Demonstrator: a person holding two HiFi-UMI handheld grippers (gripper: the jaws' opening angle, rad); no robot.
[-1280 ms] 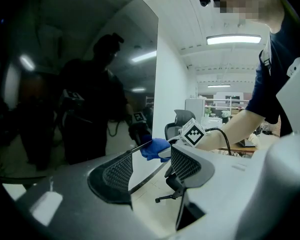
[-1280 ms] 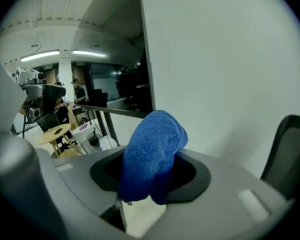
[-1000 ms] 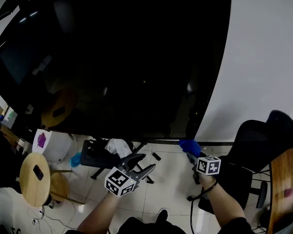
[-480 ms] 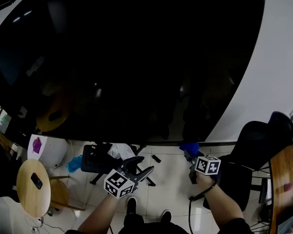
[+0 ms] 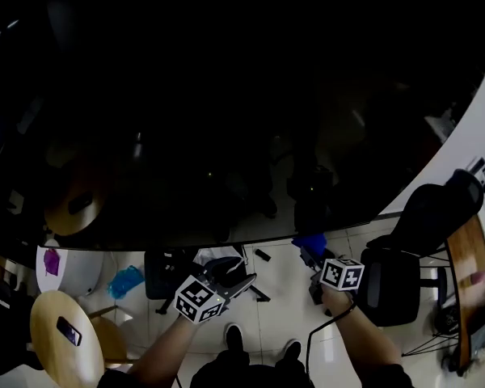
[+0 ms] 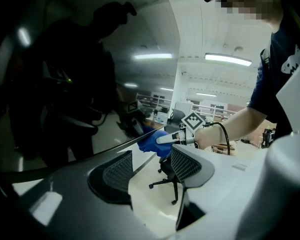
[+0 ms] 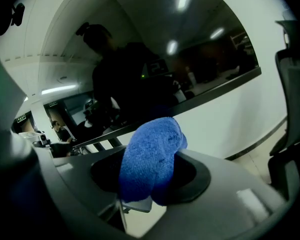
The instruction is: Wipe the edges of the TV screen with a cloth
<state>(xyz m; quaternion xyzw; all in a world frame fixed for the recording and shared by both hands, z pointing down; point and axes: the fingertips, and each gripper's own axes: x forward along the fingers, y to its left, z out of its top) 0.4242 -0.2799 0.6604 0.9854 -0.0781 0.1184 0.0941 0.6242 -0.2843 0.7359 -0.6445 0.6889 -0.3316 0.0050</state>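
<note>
Two grippers: right gripper (image 5: 314, 258) clamped on blue cloth (image 7: 151, 156), lower edge of TV screen (image 5: 226, 95) just ahead; left gripper (image 5: 236, 280) jaws apart, nothing between. Square-patterned marker cube (image 5: 343, 274) on each.

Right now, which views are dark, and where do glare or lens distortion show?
Head view: very dark, the TV screen fills it and its lower edge bows. Left gripper view: a ceiling light glares; lines curve. Right gripper view: blue cloth sharp and well lit, corners black.
</note>
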